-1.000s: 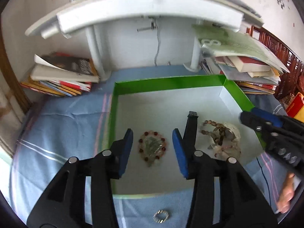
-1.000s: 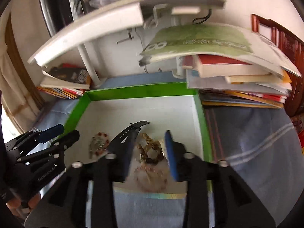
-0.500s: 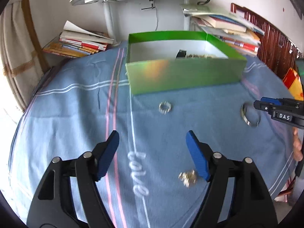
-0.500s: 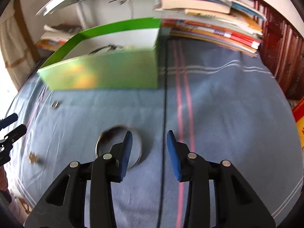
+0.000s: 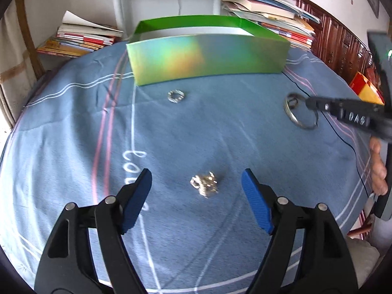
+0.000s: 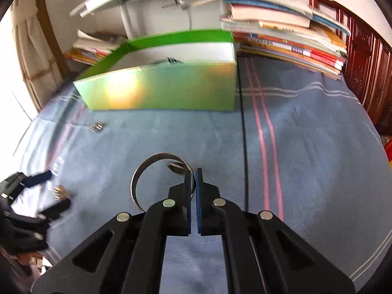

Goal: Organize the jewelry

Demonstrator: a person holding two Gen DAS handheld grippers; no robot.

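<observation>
Before the green box (image 5: 208, 56) on a blue striped cloth (image 5: 171, 134) stitched "love", "DAS"-marked right gripper (image 6: 193, 183) fingers clenched on a silver bangle (image 6: 147, 169), left gripper (image 5: 196, 191) fingers released around a charm cluster (image 5: 204, 183), books (image 6: 289, 41) stacked behind.

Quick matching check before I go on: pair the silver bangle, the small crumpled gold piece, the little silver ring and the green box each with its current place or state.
Things:
1. silver bangle
2. gold piece
3. small silver ring
4. green box

Places or states:
A. lies on the cloth just in front of the box wall
B. stands open-topped at the back, beside the book stacks
C. pinched at its rim by the shut right gripper
D. lies on the cloth between the open fingers of the left gripper, untouched

Pairs: 1-C, 2-D, 3-A, 4-B
</observation>
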